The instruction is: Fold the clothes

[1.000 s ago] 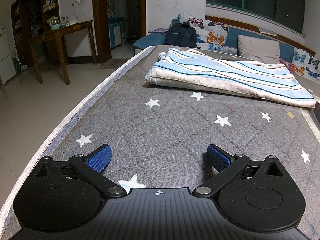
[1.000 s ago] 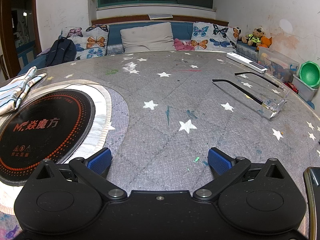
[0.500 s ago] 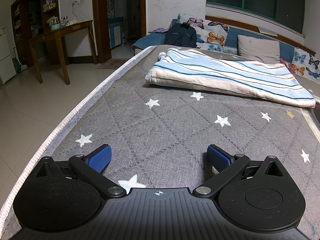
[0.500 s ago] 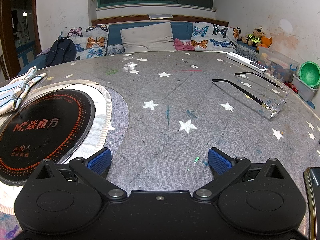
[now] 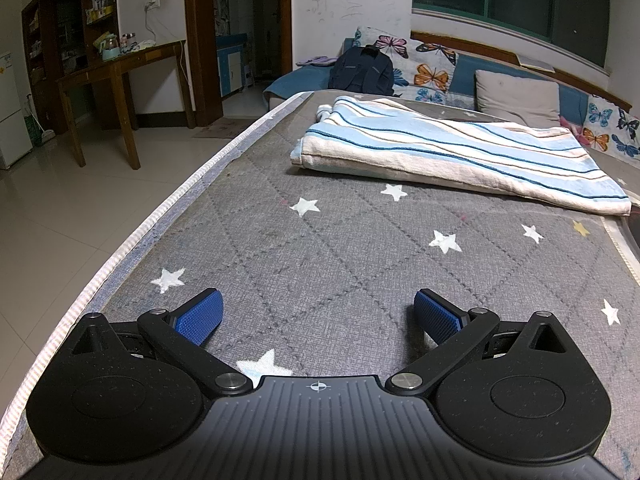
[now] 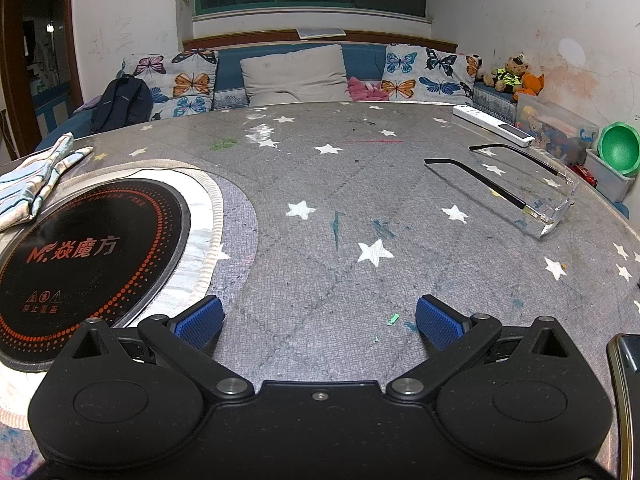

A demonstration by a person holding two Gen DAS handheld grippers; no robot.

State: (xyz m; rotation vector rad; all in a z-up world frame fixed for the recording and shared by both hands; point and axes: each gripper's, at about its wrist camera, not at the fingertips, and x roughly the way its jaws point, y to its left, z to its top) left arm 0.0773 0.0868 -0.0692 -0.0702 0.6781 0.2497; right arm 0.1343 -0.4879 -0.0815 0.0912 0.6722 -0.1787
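No movement is seen since the earlier frames. The left claw [image 5: 318,312] and right claw [image 6: 320,316] are held apart, empty, over the desk [image 5: 340,272]; the striped garment [image 5: 460,156], already folded, lies well ahead, ungripped.

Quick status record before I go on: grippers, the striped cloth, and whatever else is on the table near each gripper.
left gripper: open, holding nothing, low over the table
right gripper: open, holding nothing, low over the same table
striped cloth: lies folded flat ahead of the left gripper, apart from both; one end shows at the left edge of the right wrist view
induction plate: round, black, set in the table, left of the right gripper
glasses: ahead-right of the right gripper, temples unfolded
white remote: near the far right edge
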